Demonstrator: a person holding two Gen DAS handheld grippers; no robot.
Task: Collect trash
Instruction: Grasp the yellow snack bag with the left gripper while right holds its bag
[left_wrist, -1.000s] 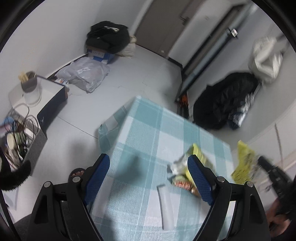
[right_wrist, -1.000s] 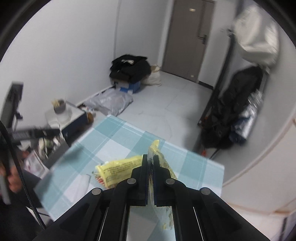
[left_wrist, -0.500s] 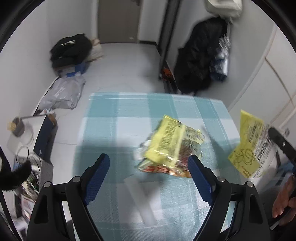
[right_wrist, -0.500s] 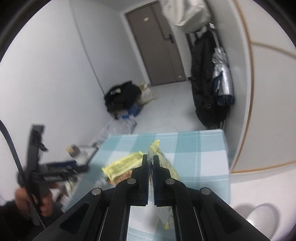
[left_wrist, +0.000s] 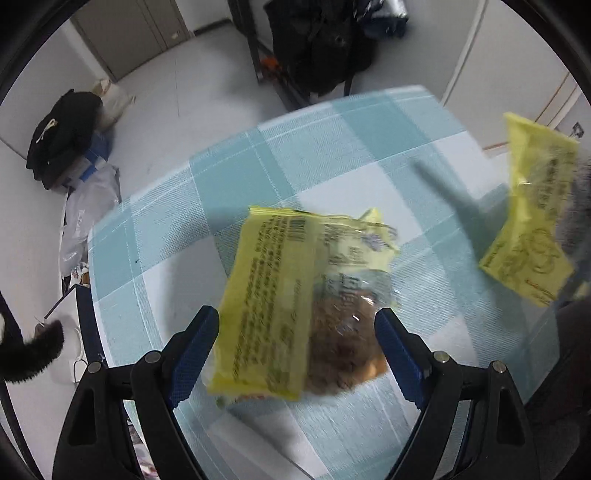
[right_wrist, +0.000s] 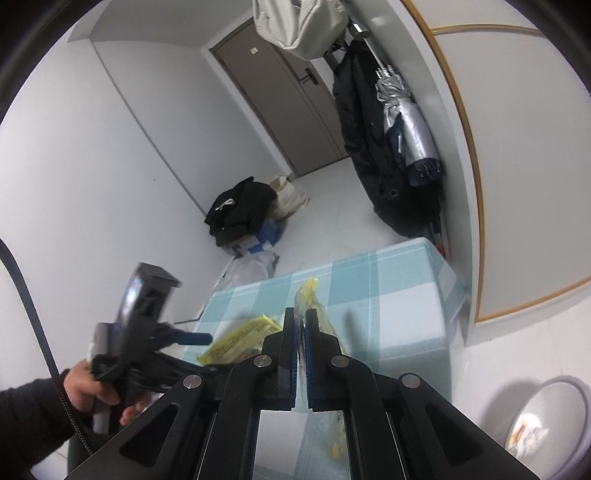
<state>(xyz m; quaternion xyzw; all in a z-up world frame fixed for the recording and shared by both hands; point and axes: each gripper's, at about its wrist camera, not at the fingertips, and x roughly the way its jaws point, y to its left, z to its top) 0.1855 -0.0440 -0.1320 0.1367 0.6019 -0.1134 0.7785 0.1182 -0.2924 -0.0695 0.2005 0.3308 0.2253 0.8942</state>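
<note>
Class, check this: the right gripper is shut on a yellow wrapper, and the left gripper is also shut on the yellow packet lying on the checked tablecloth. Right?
Not quite. The left gripper is open, its jaws standing wide either side of the yellow packet on the checked tablecloth, as the left wrist view shows. The right gripper is indeed shut on a yellow wrapper.

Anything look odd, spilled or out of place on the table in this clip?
Only the trash itself: a heap of crumpled yellow snack wrappers lies askew on the checked tablecloth. Nothing looks spilled. The right hand-held gripper already pinches another yellow wrapper.
</note>
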